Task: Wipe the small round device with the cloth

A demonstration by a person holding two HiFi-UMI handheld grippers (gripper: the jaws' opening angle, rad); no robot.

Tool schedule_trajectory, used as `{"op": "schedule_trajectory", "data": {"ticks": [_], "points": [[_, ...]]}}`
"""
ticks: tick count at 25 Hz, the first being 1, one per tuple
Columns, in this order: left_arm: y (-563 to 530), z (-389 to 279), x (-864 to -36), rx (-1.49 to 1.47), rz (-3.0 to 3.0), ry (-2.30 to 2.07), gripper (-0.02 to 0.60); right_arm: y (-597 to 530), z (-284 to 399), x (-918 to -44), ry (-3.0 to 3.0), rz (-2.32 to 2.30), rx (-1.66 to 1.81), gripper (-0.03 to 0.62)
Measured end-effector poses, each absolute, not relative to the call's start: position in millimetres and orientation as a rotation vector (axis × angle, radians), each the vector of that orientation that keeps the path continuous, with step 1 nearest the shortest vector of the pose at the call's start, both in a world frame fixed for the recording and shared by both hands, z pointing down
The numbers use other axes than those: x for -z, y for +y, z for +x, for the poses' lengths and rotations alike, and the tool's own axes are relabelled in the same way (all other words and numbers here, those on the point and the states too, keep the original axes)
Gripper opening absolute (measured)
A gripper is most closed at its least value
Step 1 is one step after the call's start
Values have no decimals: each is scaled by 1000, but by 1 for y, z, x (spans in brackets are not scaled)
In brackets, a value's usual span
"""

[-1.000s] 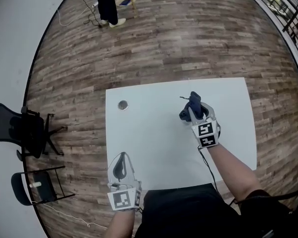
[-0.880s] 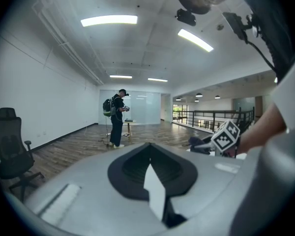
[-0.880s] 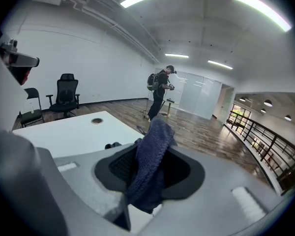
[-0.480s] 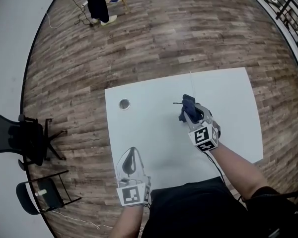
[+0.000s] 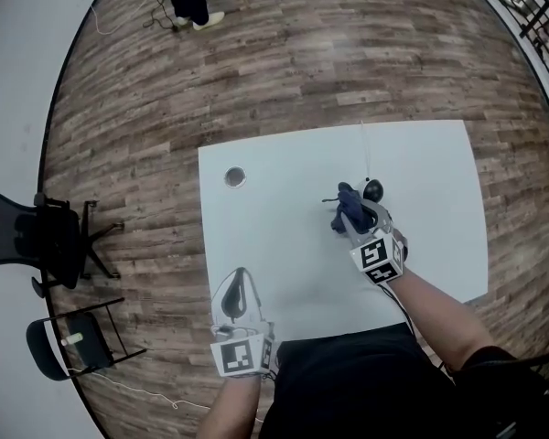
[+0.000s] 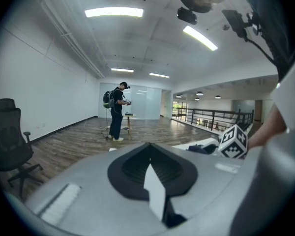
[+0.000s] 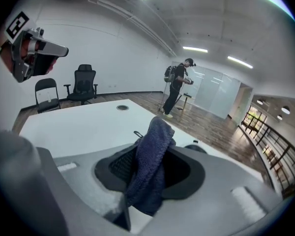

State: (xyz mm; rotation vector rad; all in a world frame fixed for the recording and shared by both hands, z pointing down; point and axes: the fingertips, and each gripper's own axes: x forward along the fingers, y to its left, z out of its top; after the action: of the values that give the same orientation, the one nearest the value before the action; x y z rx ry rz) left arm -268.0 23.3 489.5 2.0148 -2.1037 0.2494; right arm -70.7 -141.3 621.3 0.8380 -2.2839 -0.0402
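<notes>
right gripper point(image 5: 357, 212): clamped on blue cloth point(image 5: 347, 208) | small round device point(image 5: 373, 190): on tabletop point(image 5: 274, 236), just beyond cloth | left gripper point(image 5: 235, 294): closed, empty, well apart from device | progress: cloth in hand, wiping apparently all left

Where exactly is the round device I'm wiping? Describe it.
Start at the white table. On its right half, just beyond the right gripper and the dark blue cloth it holds, sits the small round device. It is black, unlike the flat ringed hole at the far left.
</notes>
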Motion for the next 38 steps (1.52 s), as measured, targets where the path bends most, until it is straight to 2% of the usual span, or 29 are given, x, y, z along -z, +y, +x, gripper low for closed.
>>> {"op": "schedule_trajectory", "data": {"ticks": [6, 12, 15, 33, 38], "points": [[31, -274, -487, -297, 1968, -2131, 6, -126, -53, -661, -2259, 850, -212, 134], [24, -260, -467, -308, 1983, -2164, 6, -155, -55, -561, -2504, 949, 0, 133], [18, -246, -453, -326, 2014, -2182, 6, -193, -40, -544, -2519, 1046, 16, 134], [29, -214, -432, -454, 2002, -2216, 6, -226, -9, -598, -2465, 1143, -270, 133], [34, -213, -431, -498, 2009, -2208, 6, -226, -3, -606, -2438, 1158, -221, 133]]}}
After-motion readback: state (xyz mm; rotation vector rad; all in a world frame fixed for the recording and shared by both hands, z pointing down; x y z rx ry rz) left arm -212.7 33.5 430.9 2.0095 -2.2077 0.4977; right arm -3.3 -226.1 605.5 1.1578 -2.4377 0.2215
